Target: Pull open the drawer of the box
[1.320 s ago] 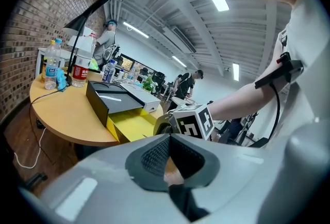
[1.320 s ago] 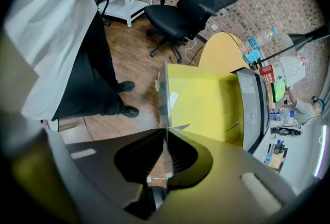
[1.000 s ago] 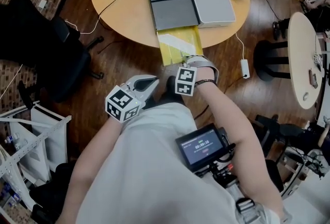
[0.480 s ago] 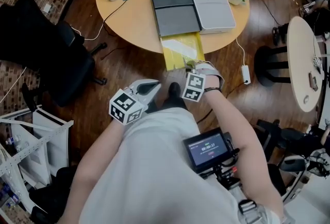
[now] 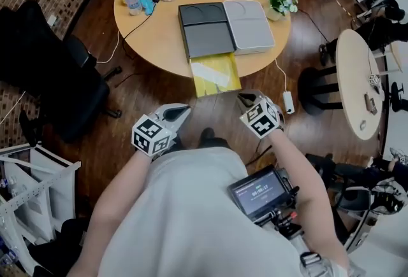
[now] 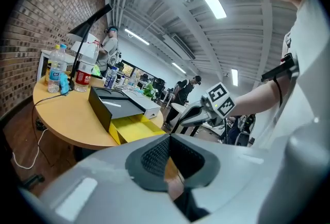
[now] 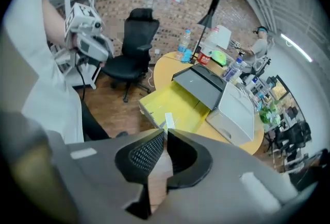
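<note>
The dark box [image 5: 205,30] sits in the upper centre of the head view, on the round worktop [image 5: 159,34], close against a pale grey box [image 5: 250,22] to its right. Its yellow drawer [image 5: 215,75] stands drawn well out toward you and overhangs the worktop's near edge, since the box is set close to that edge with its front facing you. By how it lies, the pull looks as good as done. Your right gripper [image 5: 245,99] hangs just right of the drawer's front and a little below it in the frame, apart from it. In the right gripper view its fingers are closing and all but together, with nothing between them. The small white tab [image 7: 168,120] on the drawer's front lip lies beyond the fingertips, not in them. That hold reads as a hand clear of the drawer rather than one working on it. Your left gripper [image 5: 182,110] is lower left of the drawer, near your waist, with its fingers closed on nothing. It was probably not needed, because the box seems to stay put by its own weight and against its grey neighbour. Should the drawer need more travel, that white tab looks to be the place to grip.
</note>
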The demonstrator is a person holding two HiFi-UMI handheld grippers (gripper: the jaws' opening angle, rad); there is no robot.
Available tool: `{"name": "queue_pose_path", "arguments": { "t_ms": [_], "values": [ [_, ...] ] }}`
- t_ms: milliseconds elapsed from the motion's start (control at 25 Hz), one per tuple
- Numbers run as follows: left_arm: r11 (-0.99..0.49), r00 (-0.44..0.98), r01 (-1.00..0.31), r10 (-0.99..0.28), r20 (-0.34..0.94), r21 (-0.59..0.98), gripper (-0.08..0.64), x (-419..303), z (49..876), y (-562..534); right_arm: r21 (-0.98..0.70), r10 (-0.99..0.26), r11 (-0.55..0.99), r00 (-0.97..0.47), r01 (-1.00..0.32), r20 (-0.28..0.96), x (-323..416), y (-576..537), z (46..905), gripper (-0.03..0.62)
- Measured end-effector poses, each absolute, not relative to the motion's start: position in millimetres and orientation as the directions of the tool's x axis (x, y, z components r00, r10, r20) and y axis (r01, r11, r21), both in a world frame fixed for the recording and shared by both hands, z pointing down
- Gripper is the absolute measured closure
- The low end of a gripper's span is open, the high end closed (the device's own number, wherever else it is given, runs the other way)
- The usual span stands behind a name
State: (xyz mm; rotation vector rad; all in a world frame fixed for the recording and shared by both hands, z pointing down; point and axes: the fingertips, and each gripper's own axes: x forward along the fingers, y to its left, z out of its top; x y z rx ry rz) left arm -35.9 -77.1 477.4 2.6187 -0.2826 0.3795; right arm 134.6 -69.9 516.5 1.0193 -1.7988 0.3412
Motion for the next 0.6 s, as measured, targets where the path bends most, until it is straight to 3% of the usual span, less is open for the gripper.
{"name": "queue_pose_path", "arguments": {
  "t_ms": [320, 600],
  "values": [
    [-0.875, 0.931, -0.284, -0.153, 0.332, 0.391, 0.554, -14, 474, -59, -0.051, -0.651, 0.415, -0.336, -0.908, 0.681, 148, -43, 482, 0.581],
    [-0.863, 0.912, -0.339, -0.204, 0.356, 0.374, 0.554, 7, 463, -29, -0.202, -0.783, 0.377, -0.427, -0.904, 0.453, 162, -19, 447, 0.584]
  ]
}}
